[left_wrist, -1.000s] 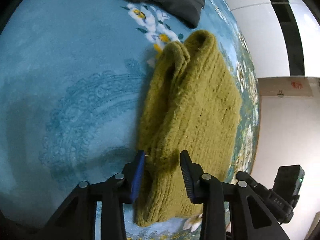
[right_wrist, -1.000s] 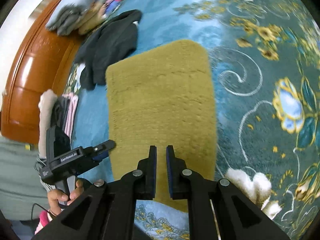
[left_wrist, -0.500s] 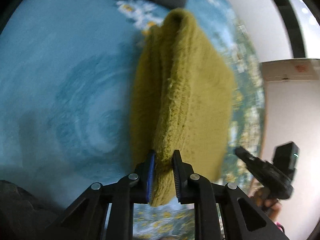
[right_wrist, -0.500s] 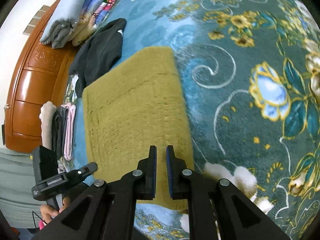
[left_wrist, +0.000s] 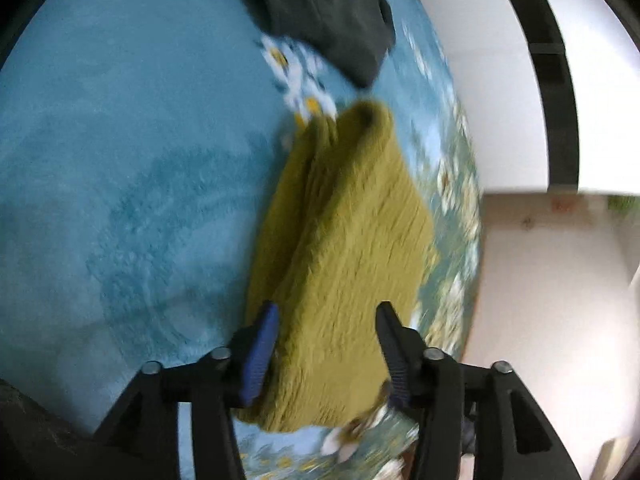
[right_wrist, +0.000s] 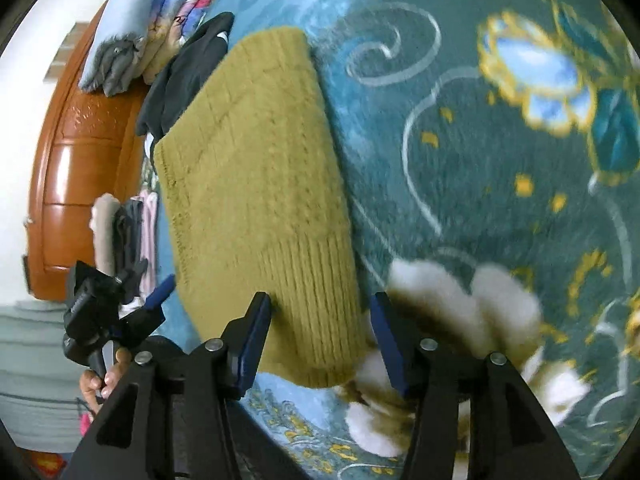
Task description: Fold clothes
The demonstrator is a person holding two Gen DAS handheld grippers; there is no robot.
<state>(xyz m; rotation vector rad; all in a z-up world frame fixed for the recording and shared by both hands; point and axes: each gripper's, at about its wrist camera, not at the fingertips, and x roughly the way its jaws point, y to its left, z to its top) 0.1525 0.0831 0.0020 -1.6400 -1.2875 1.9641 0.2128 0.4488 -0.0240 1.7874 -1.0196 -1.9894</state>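
Now olive knit sweater (right_wrist: 256, 184) folded flat, ribbed hem nearest, fuzzy.

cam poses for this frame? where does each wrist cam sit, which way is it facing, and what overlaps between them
Left wrist: on the left gripper, looking along its open fingers over the folded olive sweater toward a dark garment and white wall; only the fingers show.
Right wrist: on the right gripper, open, looking along the sweater toward a wooden headboard; the left gripper and the hand holding it show.
Shared: sweater, dark garment, floral blue bedspread.
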